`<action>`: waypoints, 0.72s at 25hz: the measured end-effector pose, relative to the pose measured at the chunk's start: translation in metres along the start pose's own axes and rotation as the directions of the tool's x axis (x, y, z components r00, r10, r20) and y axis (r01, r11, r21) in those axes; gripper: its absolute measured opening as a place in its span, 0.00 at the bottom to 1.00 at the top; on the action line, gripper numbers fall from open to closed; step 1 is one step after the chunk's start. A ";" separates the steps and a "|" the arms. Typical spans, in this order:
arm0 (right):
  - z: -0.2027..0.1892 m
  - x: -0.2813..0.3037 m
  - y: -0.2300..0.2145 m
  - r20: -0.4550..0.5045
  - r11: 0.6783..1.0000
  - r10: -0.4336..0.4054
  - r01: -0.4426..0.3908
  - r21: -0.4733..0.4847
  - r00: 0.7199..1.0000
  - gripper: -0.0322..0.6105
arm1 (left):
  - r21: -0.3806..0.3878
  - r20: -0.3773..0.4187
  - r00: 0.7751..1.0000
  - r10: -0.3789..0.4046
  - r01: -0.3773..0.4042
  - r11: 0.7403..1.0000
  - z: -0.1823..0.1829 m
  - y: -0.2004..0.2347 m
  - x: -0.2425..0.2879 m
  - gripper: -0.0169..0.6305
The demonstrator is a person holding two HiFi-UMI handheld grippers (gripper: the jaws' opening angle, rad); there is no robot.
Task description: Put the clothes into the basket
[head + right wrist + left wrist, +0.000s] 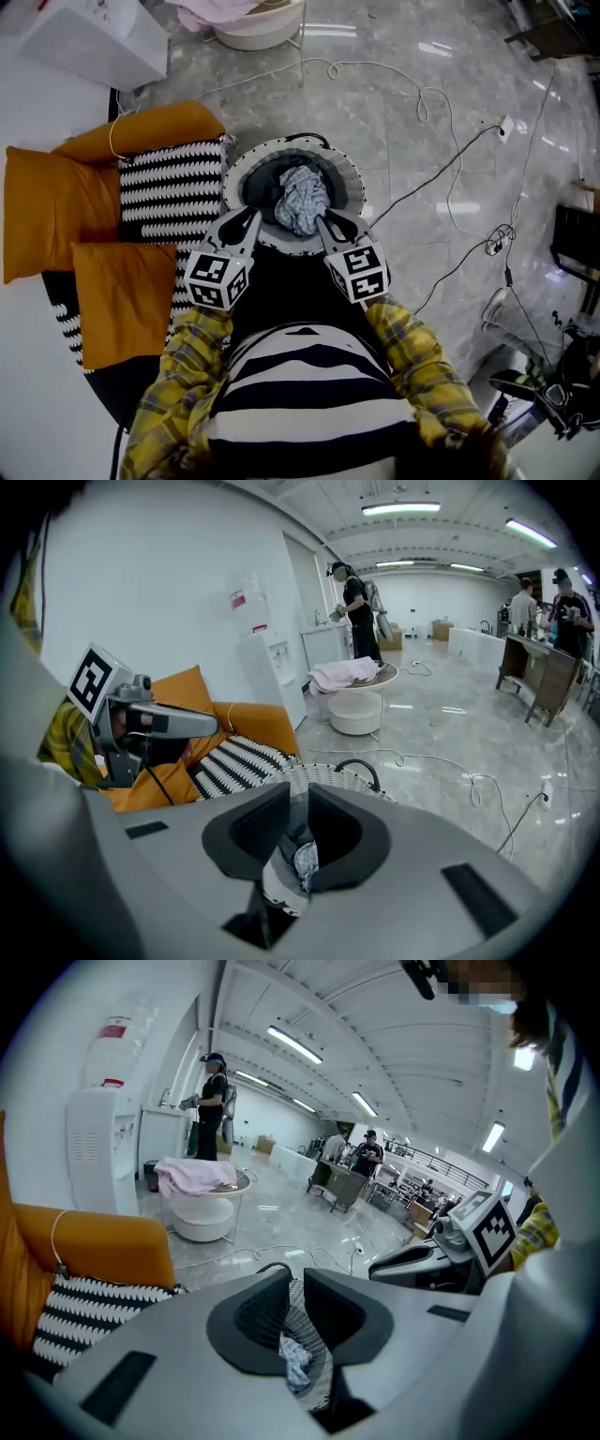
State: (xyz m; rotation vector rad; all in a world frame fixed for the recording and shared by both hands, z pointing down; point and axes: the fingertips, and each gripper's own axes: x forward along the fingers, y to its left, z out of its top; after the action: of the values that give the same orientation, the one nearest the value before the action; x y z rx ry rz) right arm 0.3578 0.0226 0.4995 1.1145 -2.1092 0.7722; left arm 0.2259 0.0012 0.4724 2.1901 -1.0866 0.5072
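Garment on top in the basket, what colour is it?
The garment is pale blue-grey and white, finely patterned; the head view shows it best.

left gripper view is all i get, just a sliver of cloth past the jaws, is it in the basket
Observer: Yes. The head view shows the cloth bunched in the middle of the basket, inside the rim.
Operator: is the other one on it
Observer: The right gripper view shows cloth between the near-closed jaws of the right gripper.
Operator: and this one
Observer: From above, the left gripper appears just short of the cloth's left edge, over the basket's dark inside.
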 end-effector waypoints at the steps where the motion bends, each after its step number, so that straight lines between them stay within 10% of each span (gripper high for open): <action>1: 0.002 -0.002 -0.001 0.008 1.000 -0.003 0.003 0.004 1.000 0.17 | 0.000 0.006 1.000 0.005 -0.005 1.000 0.003 0.000 -0.002 0.11; 18: 0.049 -0.043 -0.012 0.177 0.987 -0.059 0.032 0.155 0.982 0.09 | -0.014 0.087 0.994 0.058 -0.057 0.998 0.039 -0.018 -0.024 0.11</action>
State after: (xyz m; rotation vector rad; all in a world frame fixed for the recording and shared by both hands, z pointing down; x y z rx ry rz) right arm 0.3747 0.0028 0.4392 1.3553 -2.1943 0.8488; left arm 0.2288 -0.0036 0.4232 2.1941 -1.1996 0.4327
